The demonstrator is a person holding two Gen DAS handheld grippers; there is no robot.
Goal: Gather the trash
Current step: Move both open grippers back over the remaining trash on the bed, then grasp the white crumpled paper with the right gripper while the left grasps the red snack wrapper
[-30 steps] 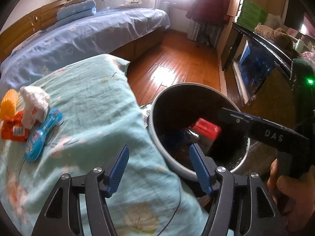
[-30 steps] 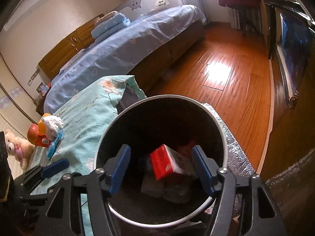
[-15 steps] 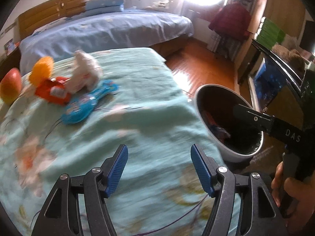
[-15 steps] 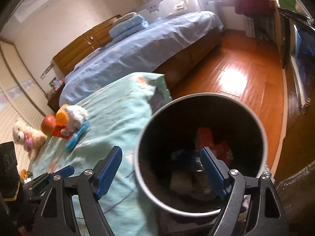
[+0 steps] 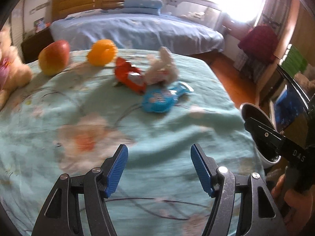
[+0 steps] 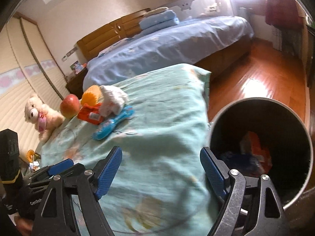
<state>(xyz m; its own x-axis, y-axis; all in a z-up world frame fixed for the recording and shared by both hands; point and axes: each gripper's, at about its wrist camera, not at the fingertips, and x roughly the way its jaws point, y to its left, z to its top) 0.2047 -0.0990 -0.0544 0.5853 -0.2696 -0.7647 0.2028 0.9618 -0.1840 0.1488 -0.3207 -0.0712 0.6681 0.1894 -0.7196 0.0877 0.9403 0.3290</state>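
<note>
Bedroom with cream walls (image 6: 82, 25) and a reddish wood plank floor (image 6: 261, 78), glare on it from a bright window (image 5: 236, 0) at the far end. Large bed in blue sheets (image 5: 137, 29) with a wooden headboard (image 5: 88, 2) and folded blue bedding (image 5: 141, 5) stacked on top. Nearer bed has a teal floral cover (image 5: 137, 137); dark nightstand (image 5: 35, 43) beside the headboard, pale sliding wardrobe doors (image 6: 17, 90) along the left wall.

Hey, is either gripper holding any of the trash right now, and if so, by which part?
Nothing is held. The left gripper and the right gripper both stand open and empty over the green bedcover.
</note>
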